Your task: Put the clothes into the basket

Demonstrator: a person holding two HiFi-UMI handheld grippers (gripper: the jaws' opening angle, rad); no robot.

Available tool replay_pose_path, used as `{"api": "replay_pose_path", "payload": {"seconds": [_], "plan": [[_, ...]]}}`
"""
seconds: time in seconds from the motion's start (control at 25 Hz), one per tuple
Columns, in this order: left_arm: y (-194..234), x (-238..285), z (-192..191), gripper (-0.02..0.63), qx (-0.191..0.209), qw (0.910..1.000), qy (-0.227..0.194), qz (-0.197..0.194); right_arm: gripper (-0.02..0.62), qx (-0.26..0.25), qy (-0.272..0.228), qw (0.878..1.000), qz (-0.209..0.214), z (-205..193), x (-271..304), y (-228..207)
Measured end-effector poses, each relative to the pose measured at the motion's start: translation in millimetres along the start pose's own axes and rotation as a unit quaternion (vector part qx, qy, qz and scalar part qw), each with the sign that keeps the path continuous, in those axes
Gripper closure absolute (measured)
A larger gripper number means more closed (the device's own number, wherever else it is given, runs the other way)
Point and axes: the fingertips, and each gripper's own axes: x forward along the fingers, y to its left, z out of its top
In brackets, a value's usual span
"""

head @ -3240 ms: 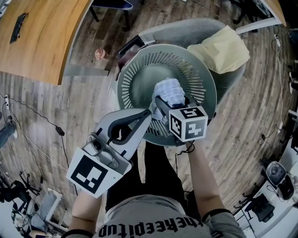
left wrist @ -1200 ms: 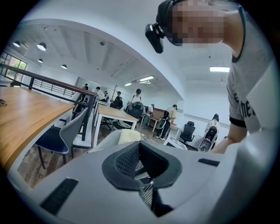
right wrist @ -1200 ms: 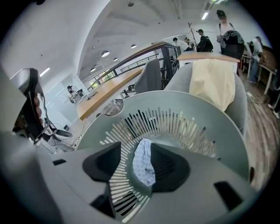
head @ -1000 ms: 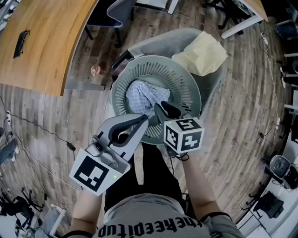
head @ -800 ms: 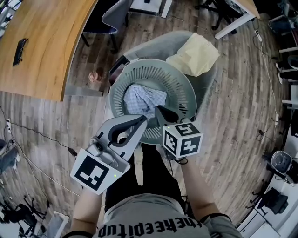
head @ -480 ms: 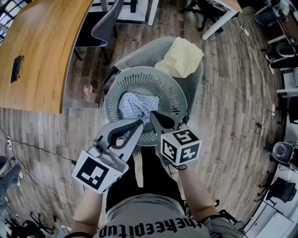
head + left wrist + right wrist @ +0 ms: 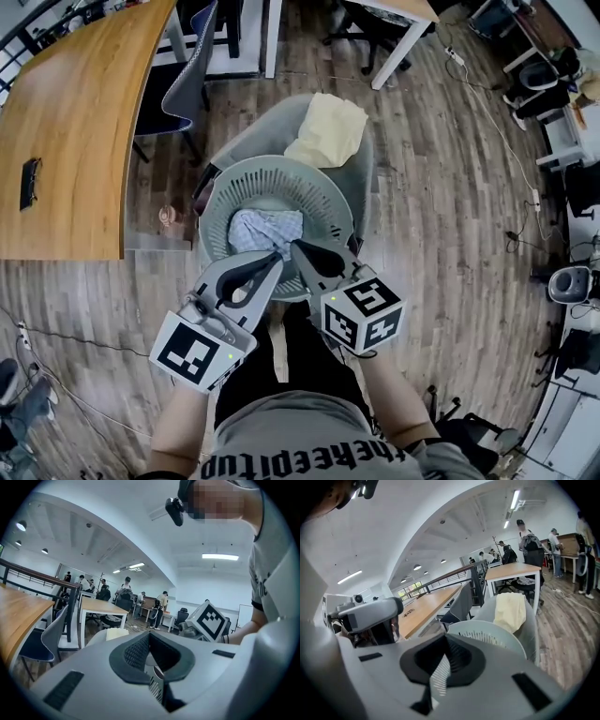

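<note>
A round grey slatted basket (image 7: 323, 202) stands on a grey armchair (image 7: 251, 131). A blue-and-white checked cloth (image 7: 265, 231) lies inside it. A pale yellow cloth (image 7: 327, 130) is draped over the armchair's back, beyond the basket. My left gripper (image 7: 275, 260) and my right gripper (image 7: 296, 247) hover side by side over the basket's near rim, both shut and holding nothing. In the right gripper view the shut right gripper (image 7: 446, 637) points past the basket (image 7: 487, 637) toward the yellow cloth (image 7: 509, 611). The left gripper (image 7: 150, 634) shows its pads together.
A curved wooden table (image 7: 75, 122) fills the left, with a blue-grey office chair (image 7: 178, 84) at its end. A white desk leg (image 7: 394, 47) stands behind the armchair. Cables run over the plank floor (image 7: 450, 234). Several people stand far off in the room.
The right gripper has let go of the checked cloth, which now lies in the basket, and its jaws have shut. Both grippers have risen away from the basket.
</note>
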Motion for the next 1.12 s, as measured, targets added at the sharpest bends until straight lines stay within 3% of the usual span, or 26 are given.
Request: {"api": "replay_pose_path", "payload": {"seconds": [0.6, 1.12], "plan": [[-22.4, -7.8, 25.6, 0.592, 0.035, 0.999, -0.011, -0.027, 0.584, -0.035, -0.091, 0.995, -0.004, 44.3, -58.1, 37.2], [-39.5, -24.3, 36.9, 0.592, 0.056, 0.997, -0.025, -0.047, 0.585, -0.062, -0.145, 0.987, -0.011, 55.8, -89.4, 68.0]]}}
